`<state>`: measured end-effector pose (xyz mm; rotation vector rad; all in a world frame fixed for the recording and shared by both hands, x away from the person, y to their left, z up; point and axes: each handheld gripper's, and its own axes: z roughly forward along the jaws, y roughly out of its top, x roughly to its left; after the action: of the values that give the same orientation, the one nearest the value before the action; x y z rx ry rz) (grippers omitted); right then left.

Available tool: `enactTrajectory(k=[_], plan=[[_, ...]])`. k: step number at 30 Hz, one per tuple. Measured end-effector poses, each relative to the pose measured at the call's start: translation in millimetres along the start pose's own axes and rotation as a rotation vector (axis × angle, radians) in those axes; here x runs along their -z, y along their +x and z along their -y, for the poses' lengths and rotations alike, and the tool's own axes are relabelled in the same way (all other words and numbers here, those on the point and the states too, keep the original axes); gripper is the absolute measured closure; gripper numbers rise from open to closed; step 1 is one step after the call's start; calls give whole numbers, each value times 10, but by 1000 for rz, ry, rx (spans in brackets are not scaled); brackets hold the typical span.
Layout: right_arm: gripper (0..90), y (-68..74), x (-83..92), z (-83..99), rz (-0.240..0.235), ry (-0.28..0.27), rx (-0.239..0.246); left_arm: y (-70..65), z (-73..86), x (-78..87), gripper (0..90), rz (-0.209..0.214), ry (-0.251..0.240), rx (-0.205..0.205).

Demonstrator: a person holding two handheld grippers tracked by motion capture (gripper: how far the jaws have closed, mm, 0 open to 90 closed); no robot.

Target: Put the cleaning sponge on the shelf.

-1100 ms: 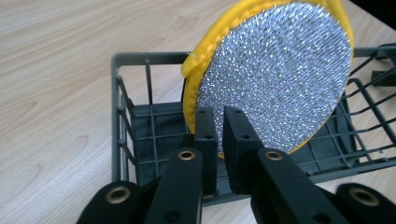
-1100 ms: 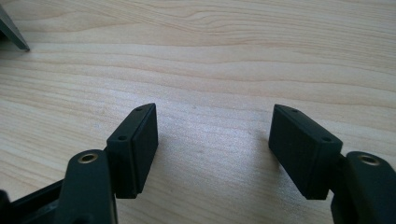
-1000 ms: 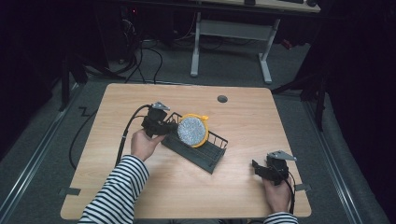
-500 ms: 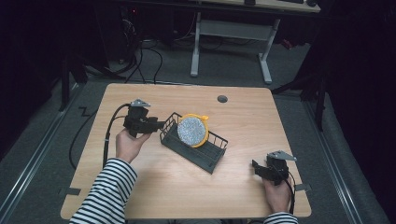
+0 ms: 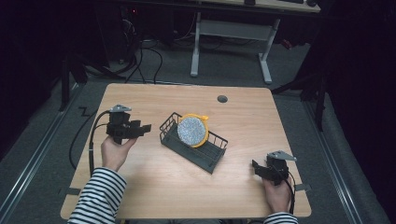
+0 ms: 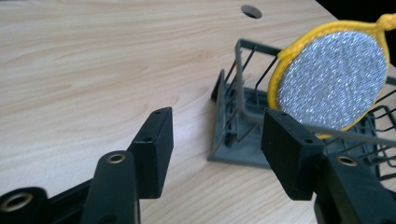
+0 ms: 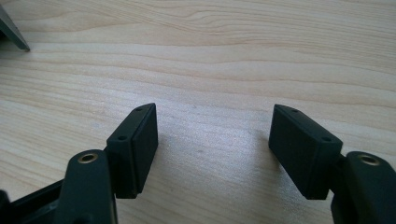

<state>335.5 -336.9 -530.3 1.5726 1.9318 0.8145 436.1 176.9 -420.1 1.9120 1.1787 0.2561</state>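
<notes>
**Silver scourer racked, left gripper clear**

Wooden table (image 5: 140, 186): at centre-left the left gripper (image 5: 144, 128), fingers just opened and empty, sits beside the wire rack (image 5: 212, 158). Mid-frame, the yellow-rimmed scouring pad (image 5: 192, 130) stands upright in it. Lower right, the right gripper (image 5: 256, 169) rests open, empty. Placing looks done; next likely a retreat.

A round scouring pad (image 5: 192, 130) glitters silver inside a yellow rim. It sits in a dark grey wire rack (image 5: 205, 156) on a pale wood-grain table (image 5: 243, 116). The sleeve (image 5: 95, 198) has black-and-white stripes.
</notes>
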Motion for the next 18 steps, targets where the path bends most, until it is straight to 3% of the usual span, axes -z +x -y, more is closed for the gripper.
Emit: enactTrajectory(k=[5, 8, 18], plan=[[330, 1, 1, 0, 0, 1, -1, 86, 189, 102, 417, -25, -1, 32], [330, 0, 0, 1, 1, 0, 1, 112, 282, 155, 415, -14, -24, 63], [330, 0, 1, 0, 0, 1, 0, 228, 582, 237, 403, -40, -24, 113]])
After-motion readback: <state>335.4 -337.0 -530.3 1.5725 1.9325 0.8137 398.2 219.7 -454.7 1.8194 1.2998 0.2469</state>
